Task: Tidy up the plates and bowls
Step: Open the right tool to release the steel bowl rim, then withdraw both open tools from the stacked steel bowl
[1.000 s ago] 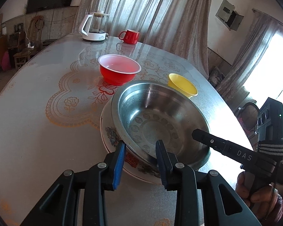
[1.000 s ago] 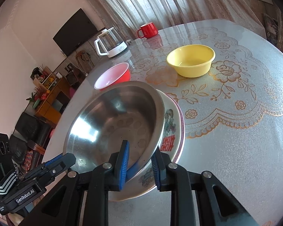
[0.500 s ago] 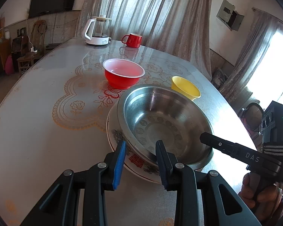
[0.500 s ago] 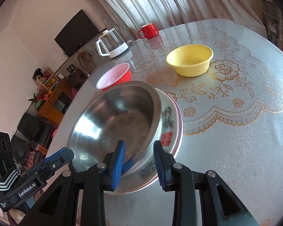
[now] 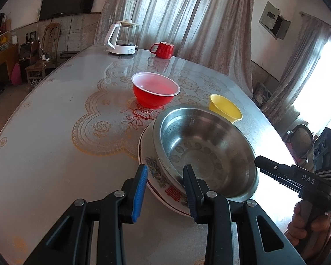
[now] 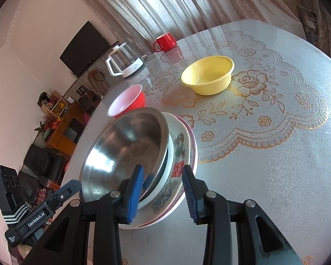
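A steel bowl [image 5: 207, 145] sits nested on a white patterned plate [image 5: 156, 172] on the table; both also show in the right wrist view, the steel bowl [image 6: 125, 148] and the plate [image 6: 178, 161]. My left gripper [image 5: 165, 190] is open, its jaws straddling the near rim of the stack without gripping. My right gripper [image 6: 162, 190] is open, its jaws on either side of the rims. A red bowl [image 5: 155, 91] and a yellow bowl [image 5: 226, 109] stand apart farther back.
A white kettle [image 5: 122, 42] and a red mug [image 5: 163, 49] stand at the table's far end. The lace-patterned table [image 6: 275, 154] stretches right of the stack. The table edge runs close on the right in the left wrist view.
My right gripper has opened and let go of the steel bowl's rim, and the bowl now rests on the plate. Both grippers have drawn back slightly.
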Available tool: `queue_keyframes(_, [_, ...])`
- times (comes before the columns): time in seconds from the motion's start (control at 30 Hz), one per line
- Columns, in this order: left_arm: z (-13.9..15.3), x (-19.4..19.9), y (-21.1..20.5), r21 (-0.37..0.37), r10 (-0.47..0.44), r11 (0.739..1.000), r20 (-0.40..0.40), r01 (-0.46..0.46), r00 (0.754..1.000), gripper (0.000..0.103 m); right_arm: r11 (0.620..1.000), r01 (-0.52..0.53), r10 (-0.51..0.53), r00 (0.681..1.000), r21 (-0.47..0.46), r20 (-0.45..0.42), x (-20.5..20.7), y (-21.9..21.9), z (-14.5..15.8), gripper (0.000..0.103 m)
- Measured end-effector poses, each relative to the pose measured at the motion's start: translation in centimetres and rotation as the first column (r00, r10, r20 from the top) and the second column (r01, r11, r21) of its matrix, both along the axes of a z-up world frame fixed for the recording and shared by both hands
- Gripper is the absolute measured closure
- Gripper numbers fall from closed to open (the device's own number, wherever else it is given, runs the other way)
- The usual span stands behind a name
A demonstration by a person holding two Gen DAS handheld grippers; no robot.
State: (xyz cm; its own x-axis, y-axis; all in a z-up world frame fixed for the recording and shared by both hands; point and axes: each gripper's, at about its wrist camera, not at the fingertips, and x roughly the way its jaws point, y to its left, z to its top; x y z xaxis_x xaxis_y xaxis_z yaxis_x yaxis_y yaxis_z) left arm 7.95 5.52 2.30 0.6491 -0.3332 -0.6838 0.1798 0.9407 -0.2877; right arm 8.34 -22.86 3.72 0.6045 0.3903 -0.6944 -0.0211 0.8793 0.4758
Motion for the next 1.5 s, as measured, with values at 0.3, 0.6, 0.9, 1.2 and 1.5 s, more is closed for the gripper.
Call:
queue_keyframes(0.3, [0.7, 0.6, 0.7, 0.01, 0.029, 1.0, 0.024, -0.029, 0.999, 0.069, 0.999, 0.047, -0.046, 0.999, 0.012, -0.013, 0.0, -1.3, 0.0, 0.06])
queue_keyframes(0.6, [2.1, 1.5, 0.9, 0.003, 0.036, 0.999, 0.042, -0.036, 0.998, 0.056, 0.993, 0.112, -0.111, 0.993, 0.028, -0.034, 0.2, -3.2, -0.4, 0.053])
queue_keyframes(0.9, [2.9, 3.2, -0.5, -0.006, -0.032, 0.999, 0.018, 0.032, 0.999, 0.054, 0.985, 0.168, -0.166, 0.985, 0.041, -0.045, 0.6, -5.1, -0.9, 0.048])
queue_keyframes(1.2, [4.1, 5.0, -3.7, -0.026, -0.124, 0.992, -0.002, 0.123, 0.992, 0.049, 0.981, 0.186, -0.185, 0.983, 0.063, -0.019, 1.8, -6.7, -0.6, 0.048])
queue_keyframes(1.5, [5.0, 8.1, -8.4, 0.041, -0.185, 0.982, -0.03, 0.187, 0.982, 0.046, 0.976, 0.185, -0.187, 0.982, 0.118, 0.006, 4.7, -7.9, 0.0, 0.048])
